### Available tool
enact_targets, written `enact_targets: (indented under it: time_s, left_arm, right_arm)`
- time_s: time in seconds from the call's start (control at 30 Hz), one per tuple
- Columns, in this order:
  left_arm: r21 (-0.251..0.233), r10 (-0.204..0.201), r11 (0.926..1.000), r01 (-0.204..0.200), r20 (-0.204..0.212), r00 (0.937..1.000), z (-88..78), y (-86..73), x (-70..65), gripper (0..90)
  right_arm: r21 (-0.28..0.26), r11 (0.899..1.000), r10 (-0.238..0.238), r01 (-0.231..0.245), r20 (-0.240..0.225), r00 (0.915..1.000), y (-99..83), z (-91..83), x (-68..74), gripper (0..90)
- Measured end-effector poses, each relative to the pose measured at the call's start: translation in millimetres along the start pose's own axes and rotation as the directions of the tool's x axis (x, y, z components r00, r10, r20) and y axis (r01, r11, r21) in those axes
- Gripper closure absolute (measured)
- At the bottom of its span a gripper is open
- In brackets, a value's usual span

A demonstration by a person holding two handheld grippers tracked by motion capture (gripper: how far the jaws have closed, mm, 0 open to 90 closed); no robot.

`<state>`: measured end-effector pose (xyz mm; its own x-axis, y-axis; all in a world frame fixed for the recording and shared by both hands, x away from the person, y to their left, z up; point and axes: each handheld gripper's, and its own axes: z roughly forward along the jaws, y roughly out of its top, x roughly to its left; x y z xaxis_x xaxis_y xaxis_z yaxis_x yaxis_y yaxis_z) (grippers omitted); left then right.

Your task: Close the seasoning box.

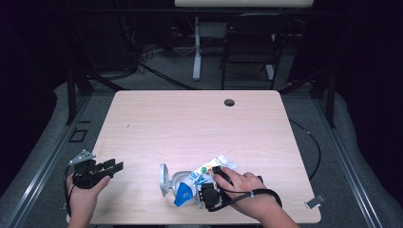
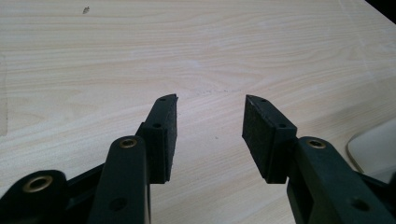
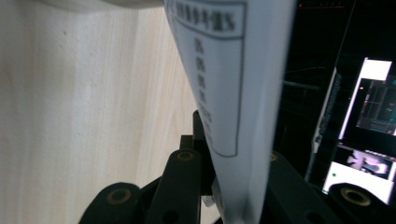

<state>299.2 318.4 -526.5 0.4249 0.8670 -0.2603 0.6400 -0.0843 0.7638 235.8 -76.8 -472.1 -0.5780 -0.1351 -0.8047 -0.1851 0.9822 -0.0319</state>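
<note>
While the left tongs (image 1: 114,166) gape over bare table (image 1: 190,118), the right tongs (image 1: 203,190) seemingly clamp a white packet (image 3: 233,93).

Pale, matt wood-grain bench (image 2: 140,46); glossy printed plastic packet (image 3: 229,93); matt black plastic jaws with rough foam-like pads (image 2: 261,135).

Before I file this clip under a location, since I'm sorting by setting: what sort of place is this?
Probably a lab or recording studio, not a home: a bare wooden table ringed by dark curtains, a lit monitor beside it, and cables on the carpeted floor behind.
</note>
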Motion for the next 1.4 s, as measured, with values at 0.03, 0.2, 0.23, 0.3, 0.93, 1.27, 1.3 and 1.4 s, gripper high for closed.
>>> enact_targets:
  time_s: [0.03,0.2,0.23,0.3,0.93,1.27,1.3,1.4]
  left_arm:
    - [0.001,-0.002,1.0000,0.002,-0.001,1.0000,0.1,-0.1,0.0,55.9]
    - [0.001,-0.005,1.0000,0.005,-0.005,1.0000,0.8,-1.2,0.4,55.9]
    - [0.001,-0.005,1.0000,0.005,-0.005,1.0000,0.8,-1.2,0.3,55.9]
    - [0.013,-0.004,0.9999,0.004,-0.004,1.0000,-0.1,-1.2,0.5,55.9]
    - [0.001,-0.011,0.9999,0.011,-0.016,0.9998,-2.3,-4.4,3.8,55.9]
    - [0.012,-0.014,0.9998,0.015,-0.016,0.9998,-4.1,-4.9,4.8,55.9]
    - [0.006,-0.016,0.9999,0.016,-0.015,0.9998,-3.5,-5.3,4.9,55.9]
    - [0.011,-0.015,0.9998,0.015,-0.015,0.9998,-3.3,-5.4,4.8,55.9]
  right_arm:
    - [-0.008,1.000,0.015,-0.015,-0.006,0.9999,-0.5,-0.2,0.4,85.7]
    - [-0.036,0.995,0.090,-0.091,-0.037,0.9952,-3.9,0.3,2.1,85.8]
    - [-0.036,0.993,0.110,-0.111,-0.048,0.9928,-4.9,0.3,2.1,85.8]
    - [-0.053,0.988,0.140,-0.144,-0.061,0.9882,-7.9,1.7,2.3,85.7]
    - [-0.168,0.893,0.390,-0.417,-0.170,0.9048,-23.6,8.3,9.1,85.8]
    - [-0.204,0.825,0.486,-0.526,-0.217,0.8465,-26.6,10.0,17.2,86.0]
    - [-0.205,0.819,0.495,-0.536,-0.220,0.8408,-27.0,10.0,18.5,86.0]
    - [-0.210,0.800,0.518,-0.563,-0.234,0.8230,-28.4,10.8,20.0,86.1]
